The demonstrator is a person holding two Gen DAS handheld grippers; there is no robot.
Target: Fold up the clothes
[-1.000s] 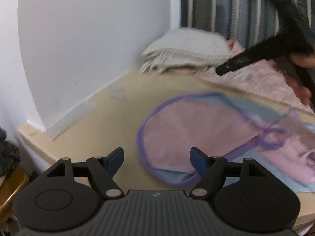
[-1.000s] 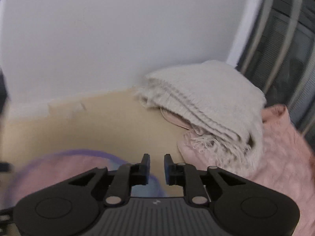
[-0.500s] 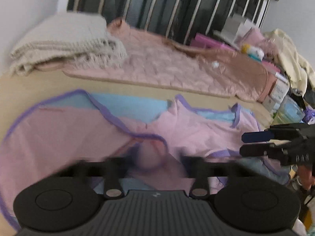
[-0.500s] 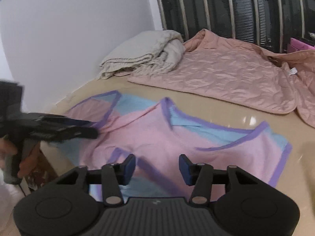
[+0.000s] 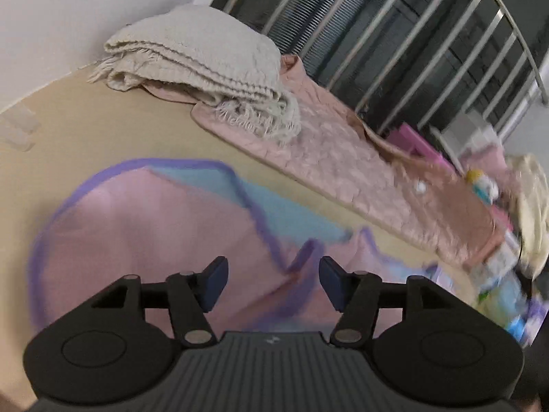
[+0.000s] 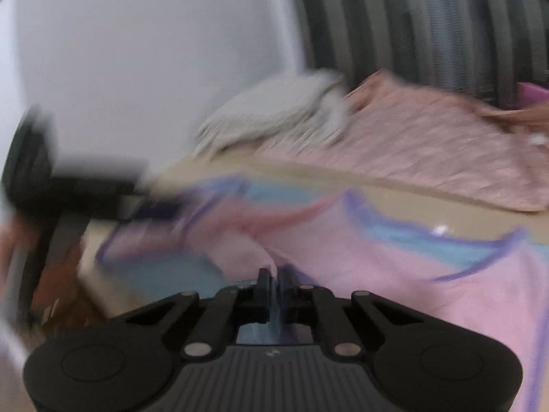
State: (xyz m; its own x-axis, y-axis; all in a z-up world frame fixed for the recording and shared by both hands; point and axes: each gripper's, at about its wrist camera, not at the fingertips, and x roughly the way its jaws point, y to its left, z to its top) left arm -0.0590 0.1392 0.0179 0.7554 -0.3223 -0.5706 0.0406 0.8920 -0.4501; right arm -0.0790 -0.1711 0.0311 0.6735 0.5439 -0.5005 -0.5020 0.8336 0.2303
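Note:
A pink and light-blue garment with purple trim (image 5: 144, 226) lies spread on the beige surface (image 5: 85, 127). My left gripper (image 5: 273, 283) is open just above its pink middle, holding nothing. In the right wrist view the same garment (image 6: 394, 264) lies across the front, blurred. My right gripper (image 6: 274, 283) is shut on a fold of the garment at its near edge. The left gripper (image 6: 103, 192) shows as a dark blur at the left, over the garment's far end.
A folded cream knitted blanket (image 5: 202, 55) and a pink quilted cover (image 5: 360, 164) lie along the far side by a white wall and a metal-barred headboard (image 5: 429, 44). Cluttered bottles and boxes (image 5: 497, 274) stand past the right edge.
My right gripper has closed from open onto the garment's near edge. My left gripper has swung left toward the blanket and stays open. Both views are blurred by motion.

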